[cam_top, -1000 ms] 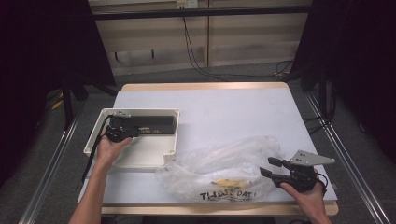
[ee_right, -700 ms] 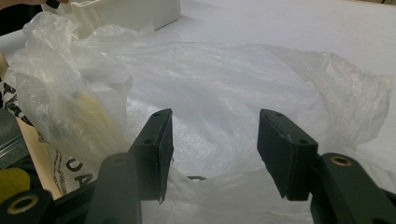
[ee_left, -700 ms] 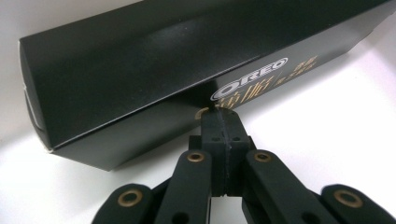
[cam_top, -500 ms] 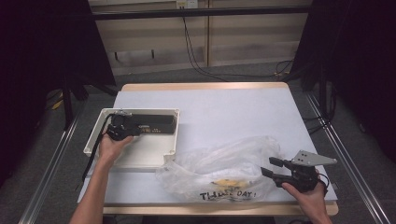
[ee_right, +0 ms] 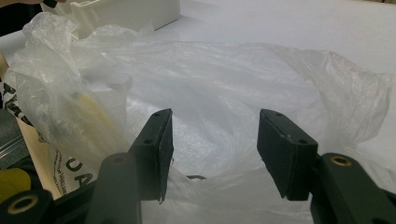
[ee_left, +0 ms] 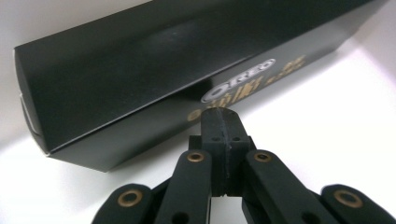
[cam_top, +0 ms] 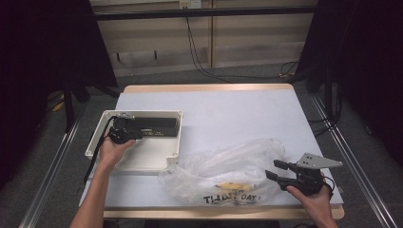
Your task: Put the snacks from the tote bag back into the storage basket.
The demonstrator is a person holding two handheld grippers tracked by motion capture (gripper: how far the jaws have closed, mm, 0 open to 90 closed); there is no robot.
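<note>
Risk sits mostly on my right side. The right tongs stand spread wide, jaws either side of a fold of the clear plastic bag at about five o'clock on the worktop, and I judge the film lies loose between the pads rather than pinched. If I clench here I may catch only one thin layer; the bag then slides or tears, and the yellow item inside, too blurred to name, could spill toward the near edge of the worktop, which the bag already reaches.

My left tongs are clenched on nothing, tips pressed together and resting just beside the long side of the black Oreo box. The box lies flat in the white tray at about nine o'clock, along the tray's far wall. Closed tips can only push; a shove from here would jam the box against the tray wall or skid the whole tray, since nothing pins it down. To lift the box I would need the jaws released first, and the box's smooth face looks slippery, so a shallow bite near its end could let it pivot and drop back. The left cable hangs over the tray's rim and could snag there.
</note>
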